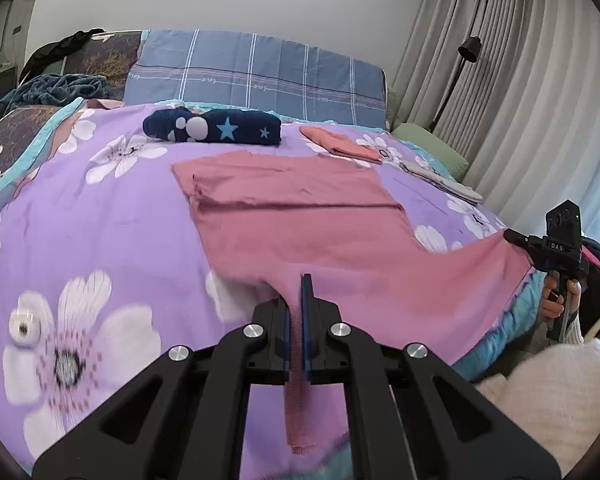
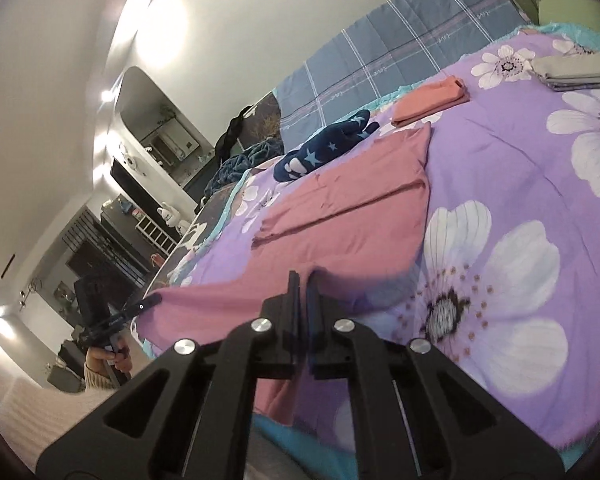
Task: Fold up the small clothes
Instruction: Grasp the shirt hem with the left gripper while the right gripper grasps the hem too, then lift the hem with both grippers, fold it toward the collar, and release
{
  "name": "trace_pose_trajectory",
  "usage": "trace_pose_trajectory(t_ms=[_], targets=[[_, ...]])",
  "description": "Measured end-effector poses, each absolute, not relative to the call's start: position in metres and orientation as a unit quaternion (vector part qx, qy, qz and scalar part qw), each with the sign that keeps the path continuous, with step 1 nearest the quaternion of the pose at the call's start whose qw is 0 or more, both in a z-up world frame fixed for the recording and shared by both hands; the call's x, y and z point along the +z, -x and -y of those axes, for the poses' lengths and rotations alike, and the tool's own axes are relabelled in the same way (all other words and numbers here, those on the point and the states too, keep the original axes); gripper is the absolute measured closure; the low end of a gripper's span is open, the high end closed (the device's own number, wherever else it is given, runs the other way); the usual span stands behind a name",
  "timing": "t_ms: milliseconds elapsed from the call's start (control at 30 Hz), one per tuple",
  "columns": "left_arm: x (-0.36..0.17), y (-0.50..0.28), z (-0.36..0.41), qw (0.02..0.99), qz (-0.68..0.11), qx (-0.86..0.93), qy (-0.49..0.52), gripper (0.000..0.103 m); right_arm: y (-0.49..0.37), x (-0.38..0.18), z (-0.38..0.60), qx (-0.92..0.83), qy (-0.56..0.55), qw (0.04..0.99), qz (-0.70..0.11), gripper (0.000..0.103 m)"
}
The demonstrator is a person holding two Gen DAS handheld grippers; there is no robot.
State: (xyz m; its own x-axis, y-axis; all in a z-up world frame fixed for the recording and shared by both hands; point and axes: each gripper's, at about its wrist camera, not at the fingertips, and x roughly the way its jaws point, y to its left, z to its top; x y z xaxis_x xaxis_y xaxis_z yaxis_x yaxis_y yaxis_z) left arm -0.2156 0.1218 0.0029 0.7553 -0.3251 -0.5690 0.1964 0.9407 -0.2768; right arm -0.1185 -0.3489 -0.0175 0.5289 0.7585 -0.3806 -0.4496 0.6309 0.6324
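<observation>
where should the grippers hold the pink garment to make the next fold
Probably right where they are: the near hem corners of the pink garment. The left gripper and right gripper are each shut on that edge, coming from the foot of the bed. The far part lies flat with one fold made, so lifting the near edge forward over it suits.
</observation>
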Motion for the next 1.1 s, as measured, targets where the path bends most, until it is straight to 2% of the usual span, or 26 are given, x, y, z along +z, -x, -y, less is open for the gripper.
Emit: trace_pose_trajectory(t_ms=[233, 333, 467, 600, 733, 800, 867, 933, 1100], targets=[[0.023, 0.111, -0.147, 0.934, -0.309, -0.133, 0.116, 0.099, 0.022, -0.002, 0.329, 0.347, -0.25, 0.849, -0.31, 0.1], [0.022, 0.053, -0.147, 0.939, -0.317, -0.101, 0.09, 0.099, -0.03, 0.002, 0.317, 0.33, -0.241, 0.859, -0.31, 0.1], [-0.014, -0.018, -0.14, 0.931, -0.352, -0.076, 0.065, 0.099, -0.098, -0.022, 0.299, 0.286, -0.224, 0.868, -0.338, 0.1], [-0.073, -0.068, -0.137, 0.908, -0.411, -0.058, 0.059, 0.099, -0.151, -0.077, 0.283, 0.248, -0.226, 0.851, -0.405, 0.1], [-0.096, -0.076, -0.147, 0.899, -0.424, -0.068, 0.08, 0.093, -0.161, -0.103, 0.282, 0.238, -0.226, 0.845, -0.422, 0.1], [-0.09, -0.068, -0.152, 0.9, -0.418, -0.074, 0.099, 0.085, -0.159, -0.104, 0.288, 0.246, -0.234, 0.839, -0.425, 0.095], [-0.08, -0.054, -0.157, 0.905, -0.404, -0.075, 0.111, 0.073, -0.155, -0.101, 0.293, 0.248, -0.232, 0.84, -0.423, 0.093], [-0.072, -0.039, -0.162, 0.908, -0.394, -0.079, 0.118, 0.071, -0.144, -0.095, 0.299, 0.256, -0.227, 0.841, -0.419, 0.084], [-0.071, -0.005, -0.162, 0.898, -0.41, -0.097, 0.13, 0.071, -0.117, -0.091, 0.3, 0.261, -0.192, 0.841, -0.434, 0.083]])
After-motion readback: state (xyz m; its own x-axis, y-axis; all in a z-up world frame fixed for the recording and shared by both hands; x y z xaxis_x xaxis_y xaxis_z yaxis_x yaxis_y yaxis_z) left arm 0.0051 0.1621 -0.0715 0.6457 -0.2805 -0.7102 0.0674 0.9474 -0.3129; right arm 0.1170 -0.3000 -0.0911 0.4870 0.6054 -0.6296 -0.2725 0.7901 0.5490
